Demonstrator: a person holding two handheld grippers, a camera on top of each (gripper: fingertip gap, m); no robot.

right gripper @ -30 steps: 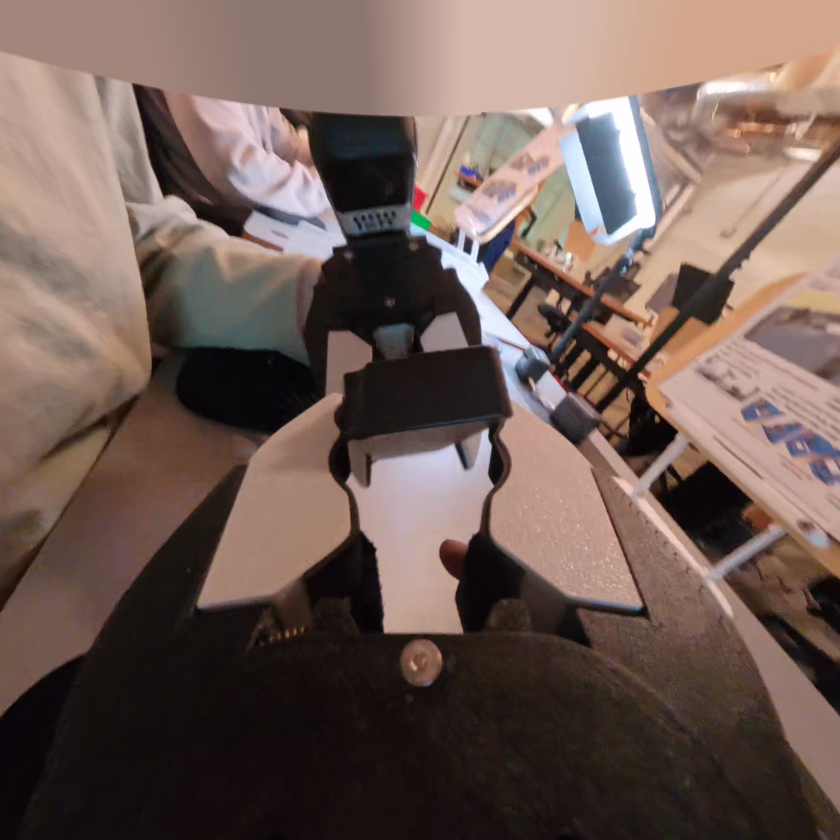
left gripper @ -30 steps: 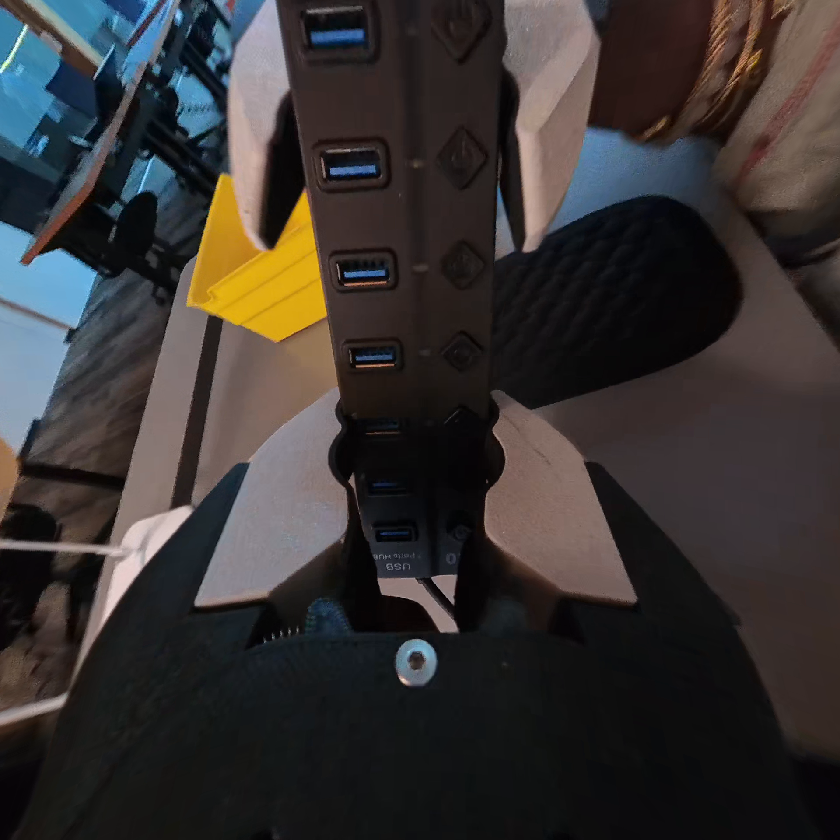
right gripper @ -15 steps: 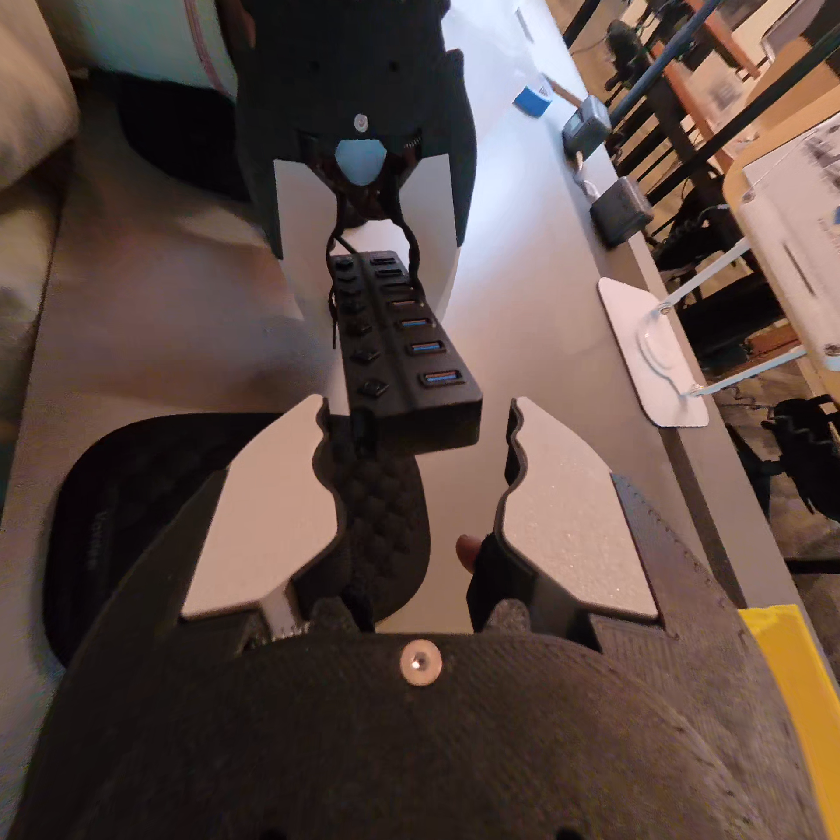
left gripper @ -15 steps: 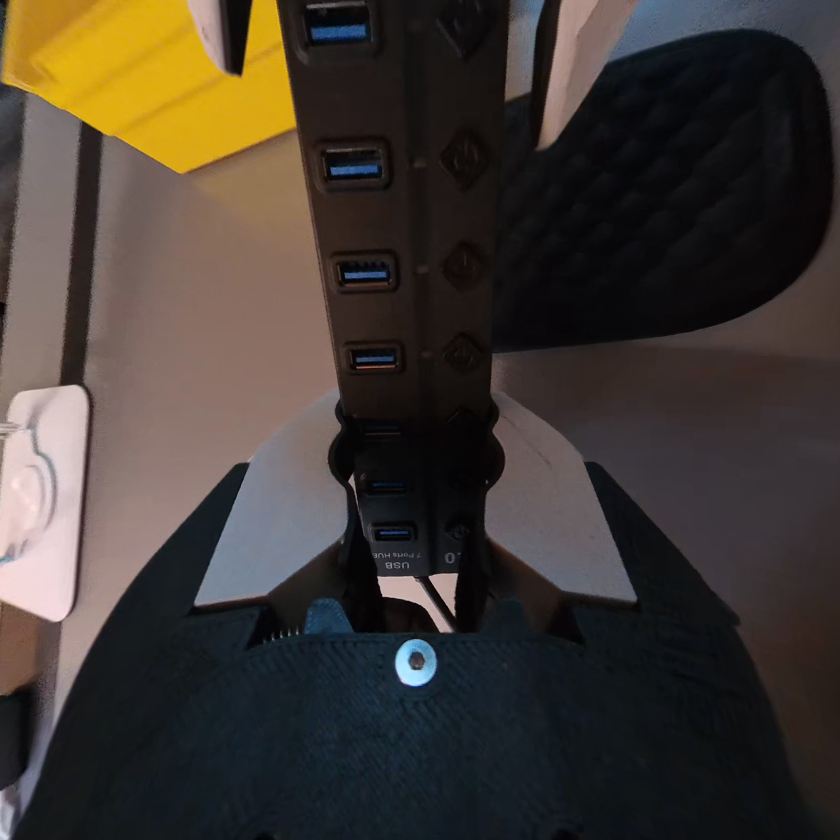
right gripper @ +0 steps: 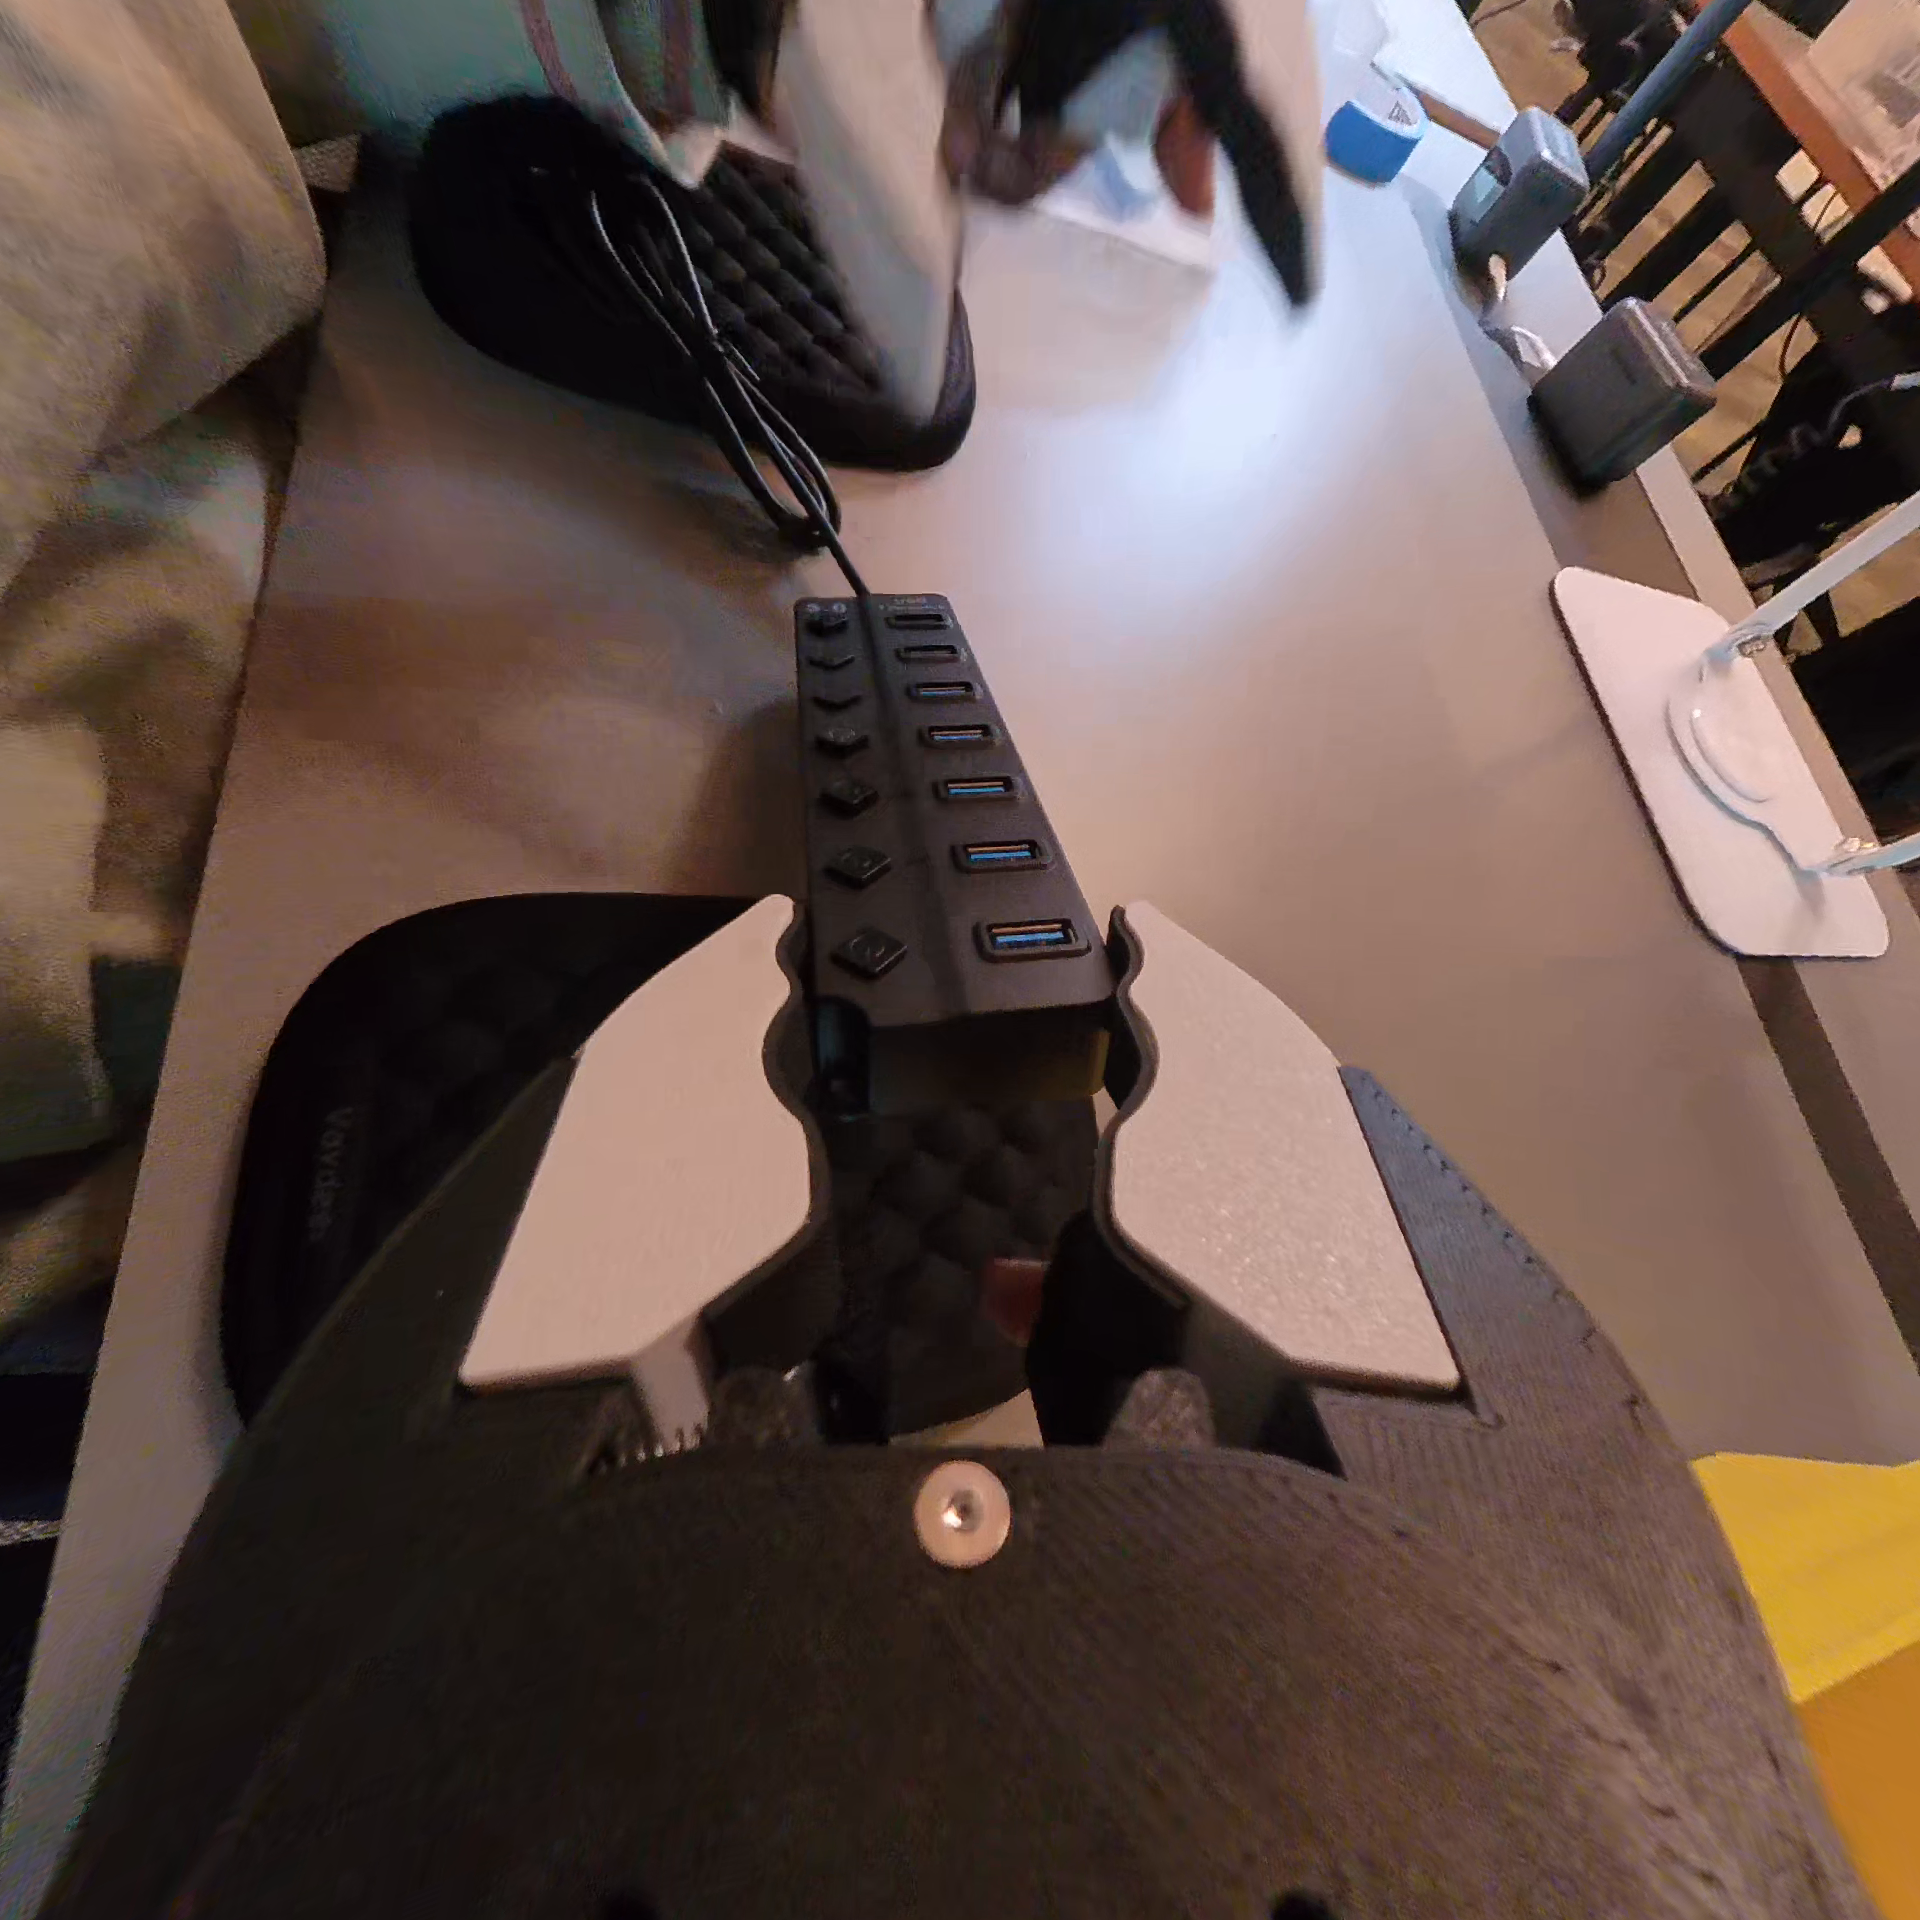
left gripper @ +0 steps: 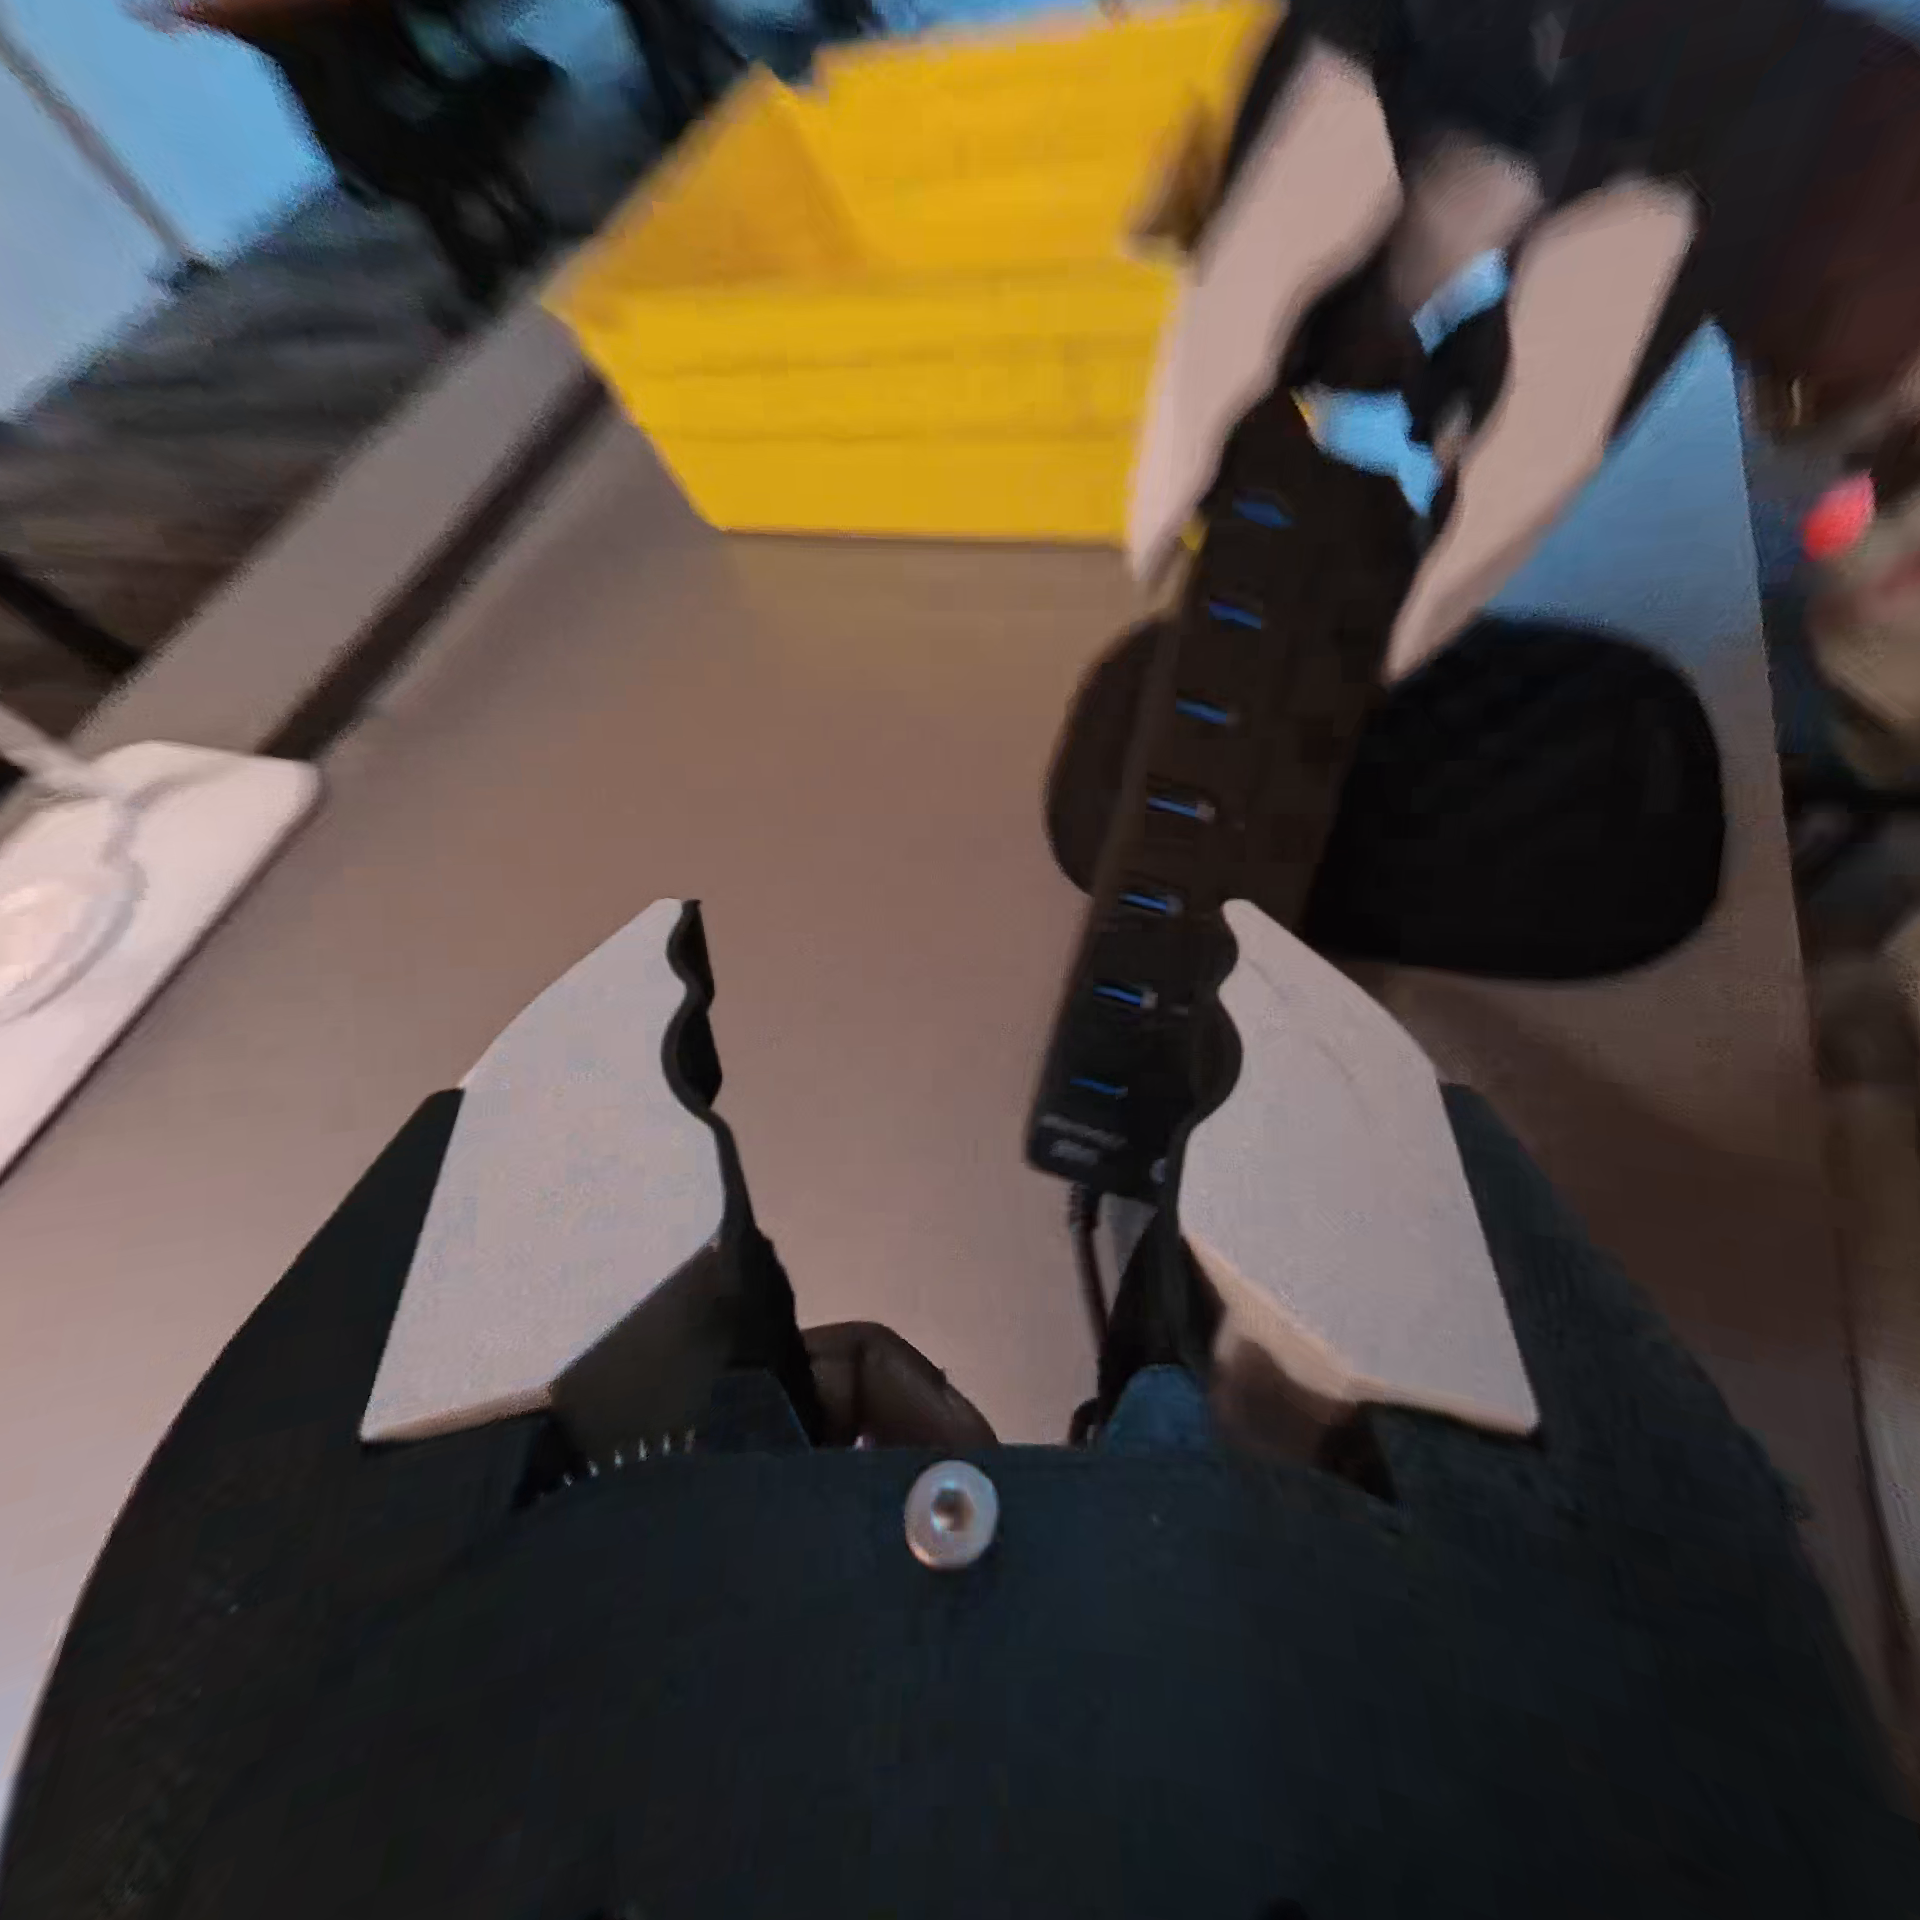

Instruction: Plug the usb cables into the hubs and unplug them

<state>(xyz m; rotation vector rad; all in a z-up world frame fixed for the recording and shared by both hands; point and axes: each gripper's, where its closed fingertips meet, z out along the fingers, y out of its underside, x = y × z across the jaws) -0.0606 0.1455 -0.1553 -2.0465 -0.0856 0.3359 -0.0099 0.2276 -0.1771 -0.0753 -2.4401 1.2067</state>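
Mostly matt plastic on a smooth, matt desk (right gripper: 1299,644).

The USB hub (right gripper: 925,821) is satin black plastic; the right hand-held gripper (right gripper: 951,1013) has grainy grey fingers (right gripper: 1236,1195) on a ridged black printed body with 1 shiny metal screw (right gripper: 961,1514). The black pad (right gripper: 966,1195) looks quilted; the yellow bin (left gripper: 894,343) is smooth plastic.

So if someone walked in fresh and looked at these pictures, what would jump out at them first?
The long black USB hub with its row of blue ports, one end clamped in the right gripper, runs up the middle of the right wrist view. In the left wrist view, the left gripper is open, with a bright yellow bin on the grey table beyond it.
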